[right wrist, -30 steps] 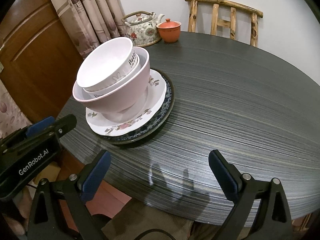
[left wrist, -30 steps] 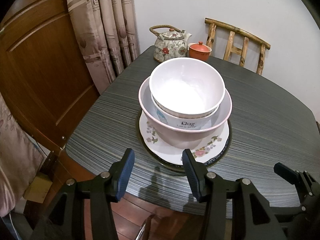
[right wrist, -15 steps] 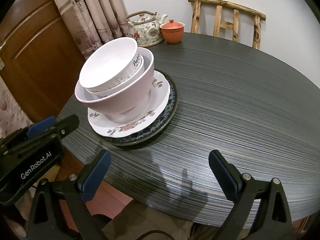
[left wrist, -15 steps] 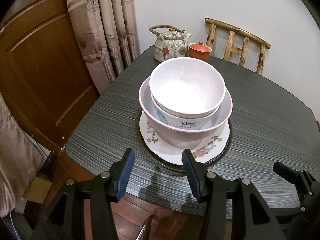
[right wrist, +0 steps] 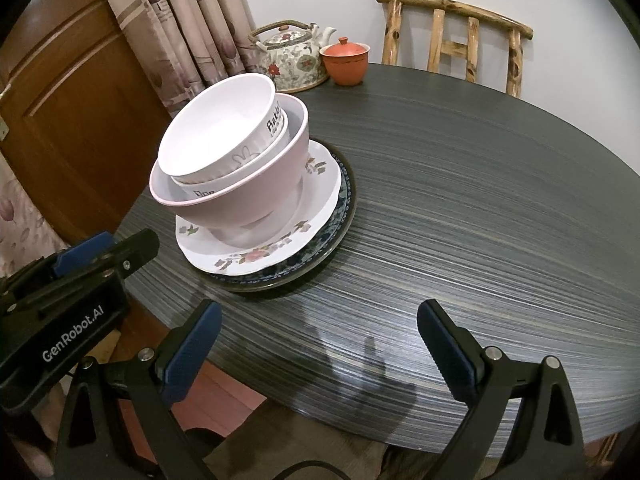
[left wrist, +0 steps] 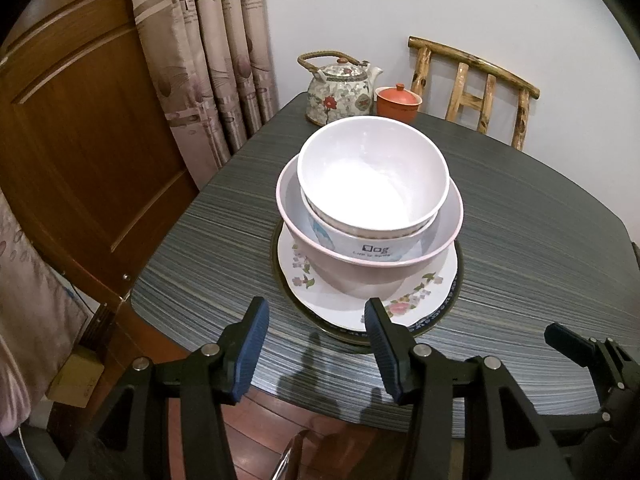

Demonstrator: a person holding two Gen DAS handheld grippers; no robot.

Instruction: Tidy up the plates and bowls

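Observation:
A stack stands near the table's front left edge: a white bowl (left wrist: 372, 184) on top, nested in a second white bowl marked "Dog" (left wrist: 372, 248), inside a pink bowl (left wrist: 360, 276), on a floral white plate (left wrist: 424, 292), on a dark blue plate (right wrist: 340, 220). The stack also shows in the right wrist view (right wrist: 224, 148). My left gripper (left wrist: 316, 344) is open and empty, just short of the plates' near rim. My right gripper (right wrist: 320, 340) is wide open and empty over the table edge, right of the stack.
A floral teapot (left wrist: 340, 92) and an orange lidded cup (left wrist: 398, 104) stand at the table's far edge. A wooden chair (left wrist: 476, 88) is behind the table. A wooden door (left wrist: 80, 140) and curtains (left wrist: 216, 48) are on the left. Dark tabletop (right wrist: 480, 200) spreads to the right.
The right gripper has edged forward and slightly toward the stack. The left gripper and the stack have hardly moved.

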